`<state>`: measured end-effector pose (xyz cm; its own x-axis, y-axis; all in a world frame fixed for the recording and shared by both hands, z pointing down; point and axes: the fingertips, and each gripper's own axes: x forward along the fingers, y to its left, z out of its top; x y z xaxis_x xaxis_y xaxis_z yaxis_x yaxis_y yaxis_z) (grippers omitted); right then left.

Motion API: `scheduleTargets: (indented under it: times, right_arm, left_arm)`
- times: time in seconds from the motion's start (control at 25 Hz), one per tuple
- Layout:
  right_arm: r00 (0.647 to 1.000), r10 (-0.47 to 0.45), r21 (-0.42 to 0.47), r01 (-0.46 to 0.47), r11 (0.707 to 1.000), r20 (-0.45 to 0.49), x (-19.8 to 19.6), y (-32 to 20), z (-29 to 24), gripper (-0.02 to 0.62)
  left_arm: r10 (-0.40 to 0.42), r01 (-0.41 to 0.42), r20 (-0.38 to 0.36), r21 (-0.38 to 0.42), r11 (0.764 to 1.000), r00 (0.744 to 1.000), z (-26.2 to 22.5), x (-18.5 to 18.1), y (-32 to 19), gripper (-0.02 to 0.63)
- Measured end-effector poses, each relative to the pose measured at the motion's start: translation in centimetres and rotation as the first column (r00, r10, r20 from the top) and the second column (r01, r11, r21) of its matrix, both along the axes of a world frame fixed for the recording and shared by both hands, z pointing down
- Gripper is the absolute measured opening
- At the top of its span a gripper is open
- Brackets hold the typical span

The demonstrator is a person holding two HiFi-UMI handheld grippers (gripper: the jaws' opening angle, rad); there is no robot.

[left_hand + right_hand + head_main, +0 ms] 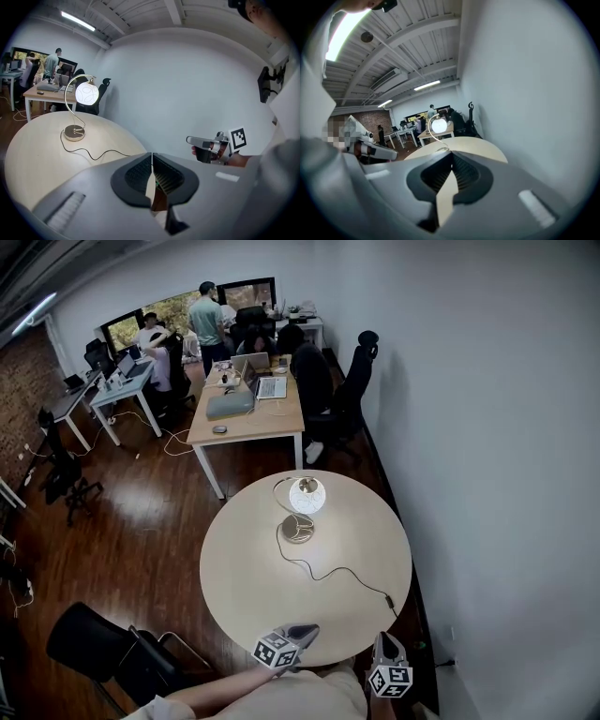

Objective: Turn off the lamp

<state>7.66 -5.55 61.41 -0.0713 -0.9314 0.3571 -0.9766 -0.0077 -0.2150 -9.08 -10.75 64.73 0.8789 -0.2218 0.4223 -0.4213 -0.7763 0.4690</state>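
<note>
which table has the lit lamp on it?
The round table nearest the camera: the lamp glows on it, its cord trailing to the right edge. The wooden desk behind and the white desk at left carry no lamp.

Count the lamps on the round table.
1. The lamp, lit, stands on the round table toward its far side, its cord trailing to the near right edge. None appears hidden.
</note>
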Motion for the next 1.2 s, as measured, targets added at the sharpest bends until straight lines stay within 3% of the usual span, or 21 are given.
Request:
scheduleTargets:
  times: [0.52,1.2]
  right_arm:
    - [0.996,-0.089,0.016,0.089,0.996,0.002,8.9,-6.3,-0.9,0.000]
    - [0.977,-0.215,0.001,0.215,0.977,-0.002,14.2,-12.7,0.0,0.000]
  left_arm:
    - [-0.089,0.088,0.030,0.017,0.996,0.996,-1.2,7.3,-3.1,0.000]
    - [-0.252,0.252,0.057,0.006,0.968,0.966,-0.5,10.4,-6.0,0.000]
